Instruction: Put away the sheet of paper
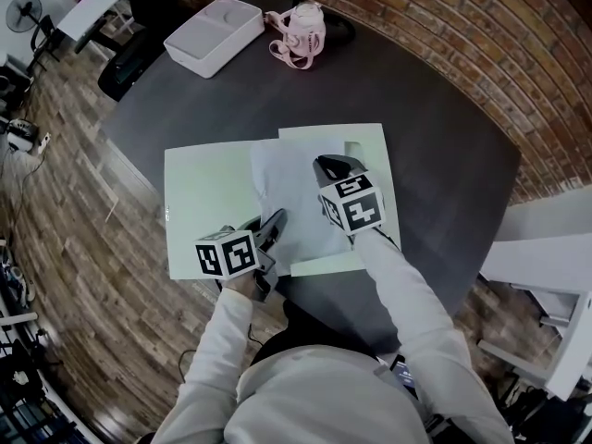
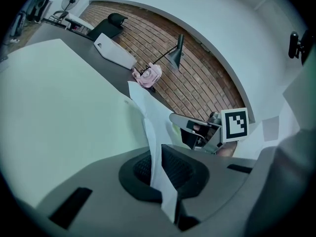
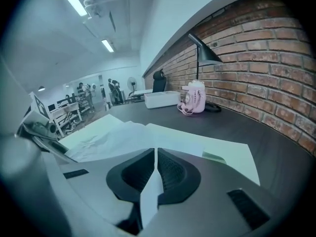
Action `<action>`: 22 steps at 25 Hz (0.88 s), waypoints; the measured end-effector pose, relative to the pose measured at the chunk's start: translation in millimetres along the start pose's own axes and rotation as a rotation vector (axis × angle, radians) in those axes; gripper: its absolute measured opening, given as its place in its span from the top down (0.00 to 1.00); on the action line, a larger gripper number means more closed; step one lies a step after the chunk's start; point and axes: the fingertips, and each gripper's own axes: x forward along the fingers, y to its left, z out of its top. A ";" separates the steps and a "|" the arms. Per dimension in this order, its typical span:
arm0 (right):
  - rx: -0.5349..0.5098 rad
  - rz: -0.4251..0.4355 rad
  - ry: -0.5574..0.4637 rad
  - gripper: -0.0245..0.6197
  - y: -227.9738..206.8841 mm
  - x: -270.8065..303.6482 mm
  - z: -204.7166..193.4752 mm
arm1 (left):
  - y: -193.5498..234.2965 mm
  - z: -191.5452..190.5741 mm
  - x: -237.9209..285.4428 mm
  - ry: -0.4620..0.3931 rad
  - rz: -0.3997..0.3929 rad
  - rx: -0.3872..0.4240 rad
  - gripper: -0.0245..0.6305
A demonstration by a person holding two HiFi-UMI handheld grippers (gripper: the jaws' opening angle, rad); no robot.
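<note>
Thin white sheet of paper [image 1: 294, 192] lying on an open pale green folder [image 1: 199, 202] on the dark round table [image 1: 425, 109], pinched at its margins by the fully closed left gripper [image 1: 275, 222] and right gripper [image 1: 329, 166]; judged light, limp and crease-prone, so best held at the edges.

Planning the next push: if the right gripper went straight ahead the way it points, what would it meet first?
Shut on the wrinkled white paper sheet, the right gripper points low, so it likely skims the pale green folder first. Farther on stands the white rectangular box. Depth is unclear.
</note>
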 end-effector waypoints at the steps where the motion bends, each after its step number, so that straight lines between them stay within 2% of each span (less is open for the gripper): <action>1: 0.005 -0.009 0.005 0.92 -2.5 3.3 -1.3 | 0.5 -0.5 0.5 0.004 0.004 0.003 0.94; 6: 0.026 -0.024 0.018 0.92 -6.4 20.8 -2.4 | 5.3 -2.4 3.7 0.017 0.023 0.009 0.94; 16: 0.062 -0.024 0.134 0.92 -10.8 48.7 -27.2 | 11.8 -8.0 10.1 0.055 0.050 0.005 0.94; 22: 0.037 -0.009 0.105 0.92 -5.5 38.9 -16.0 | 12.0 -7.0 12.6 0.071 0.047 0.012 0.94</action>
